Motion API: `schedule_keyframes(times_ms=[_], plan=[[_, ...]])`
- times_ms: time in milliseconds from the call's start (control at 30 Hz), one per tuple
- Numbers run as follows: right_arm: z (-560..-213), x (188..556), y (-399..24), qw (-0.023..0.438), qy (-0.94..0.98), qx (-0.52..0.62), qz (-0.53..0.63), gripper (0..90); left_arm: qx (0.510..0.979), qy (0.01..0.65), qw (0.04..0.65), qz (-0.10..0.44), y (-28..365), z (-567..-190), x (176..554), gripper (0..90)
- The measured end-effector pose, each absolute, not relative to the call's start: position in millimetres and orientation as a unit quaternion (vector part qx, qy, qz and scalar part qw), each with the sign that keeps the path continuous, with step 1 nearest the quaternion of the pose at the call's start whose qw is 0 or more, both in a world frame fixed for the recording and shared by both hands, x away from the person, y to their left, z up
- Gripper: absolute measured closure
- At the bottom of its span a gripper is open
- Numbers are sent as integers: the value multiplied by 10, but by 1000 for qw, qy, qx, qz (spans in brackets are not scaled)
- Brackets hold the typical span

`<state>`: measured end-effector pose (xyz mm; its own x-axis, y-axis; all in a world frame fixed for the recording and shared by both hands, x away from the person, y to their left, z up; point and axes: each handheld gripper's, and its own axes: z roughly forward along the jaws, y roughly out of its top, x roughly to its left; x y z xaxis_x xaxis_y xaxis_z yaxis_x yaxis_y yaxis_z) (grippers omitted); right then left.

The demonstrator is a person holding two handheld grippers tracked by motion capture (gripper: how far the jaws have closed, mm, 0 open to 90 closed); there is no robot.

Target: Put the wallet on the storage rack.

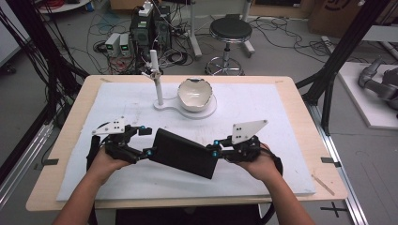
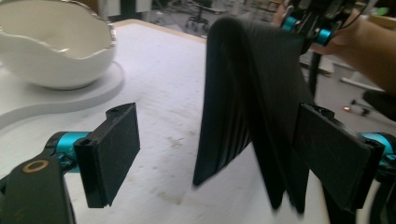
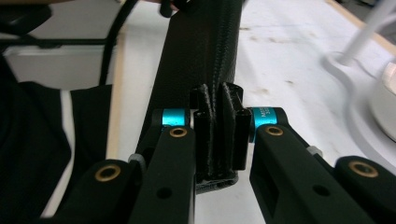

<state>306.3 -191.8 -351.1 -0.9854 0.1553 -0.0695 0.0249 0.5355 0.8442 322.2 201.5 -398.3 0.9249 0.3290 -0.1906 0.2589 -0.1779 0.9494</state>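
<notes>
Holding a flat black leather wallet [image 1: 185, 153] up off the table are two black grippers, one in each of a person's hands. The right gripper [image 1: 217, 151] has its jaws squeezed tight on one edge of the wallet [image 3: 205, 56], and in the right gripper view the two black pads pinch the thin leather between them. The left gripper [image 1: 148, 140] is at the other end. In the left gripper view its jaws stand wide apart; the wallet [image 2: 252, 93] hangs by the right-side pad and the other pad is well clear of it. The wallet sits tilted in the air between both hands, above a big white foam board [image 1: 263, 108] that lies on the light wooden table [image 1: 75, 112]. Farther back on the board is a white bowl with a wavy rim [image 1: 195, 93], resting on a flat white base [image 1: 206, 111]. Just beside it a thin white post [image 1: 157, 79] stands upright. Behind the table are a round black stool [image 1: 230, 30] and tangled cables on the floor.
</notes>
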Motion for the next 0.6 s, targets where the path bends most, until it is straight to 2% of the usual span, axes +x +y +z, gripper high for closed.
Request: schedule_keyframes(times_ms=[133, 167, 367, 400, 467, 567, 600], plan=[[-3523, 3030, -1817, 65, 876, 34, 477, 850, 784, 165, 599, -2, 1923, -3999, 3202, 154], [-3524, 3029, -1808, 64, 875, 32, 479, 850, 789, 160, 594, -7, 1909, -4005, 3197, 188], [-3557, 3065, -1865, 64, 872, 43, 484, 847, 794, 130, 594, -25, 1934, -3986, 3173, 634], [-3557, 3065, -1865, 64, 872, 43, 484, 847, 793, 124, 596, -25, 1938, -3972, 3161, 634], [-3592, 3095, -1914, 62, 864, 55, 497, 844, 801, 107, 589, -11, 1922, -3899, 3112, 754], [-3631, 3132, -1945, 58, 854, 72, 512, 817, 806, 108, 582, 3, 1895, -3812, 3083, 765], [-3644, 3142, -1952, 61, 848, 80, 521, 772, 807, 107, 581, 5, 1886, -3786, 3075, 767]])
